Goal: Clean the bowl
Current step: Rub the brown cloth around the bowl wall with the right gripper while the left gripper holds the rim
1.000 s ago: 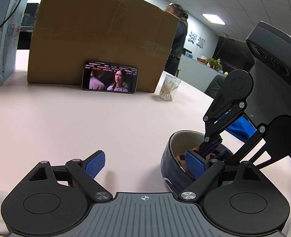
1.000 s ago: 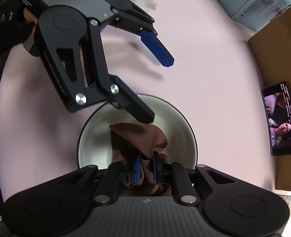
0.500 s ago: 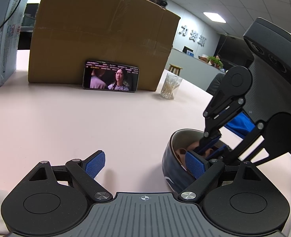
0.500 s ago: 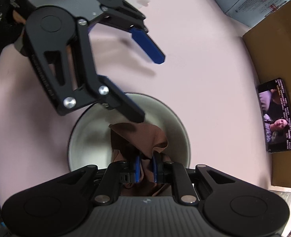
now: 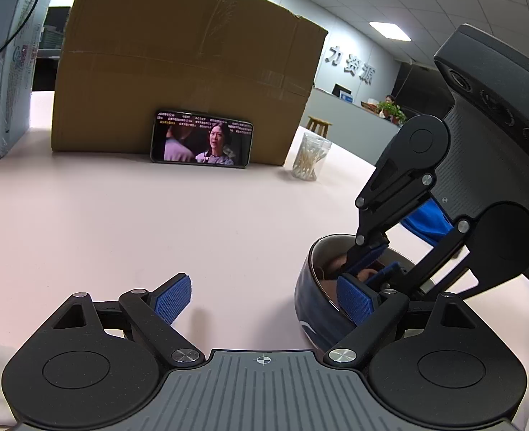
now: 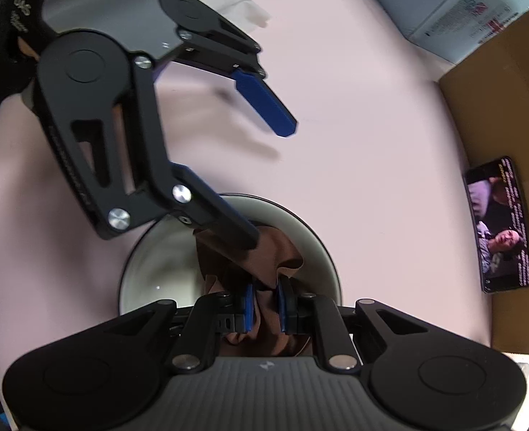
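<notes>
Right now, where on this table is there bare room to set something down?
The pink table lies bare between the phone against the cardboard box and the open left gripper. It is crowded around the bowl, where the right gripper pinches the brown cloth.

Office, reception counter (image 5: 354,107), wall lettering (image 5: 352,66), ceiling light panels (image 5: 390,31)

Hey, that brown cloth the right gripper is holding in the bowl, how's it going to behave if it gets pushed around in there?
The brown cloth looks floppy: it folds and bunches where the right gripper pinches it, so it will probably drag and crumple rather than push stiffly. It seems light, likely sliding easily over the bowl's smooth inside.
</notes>
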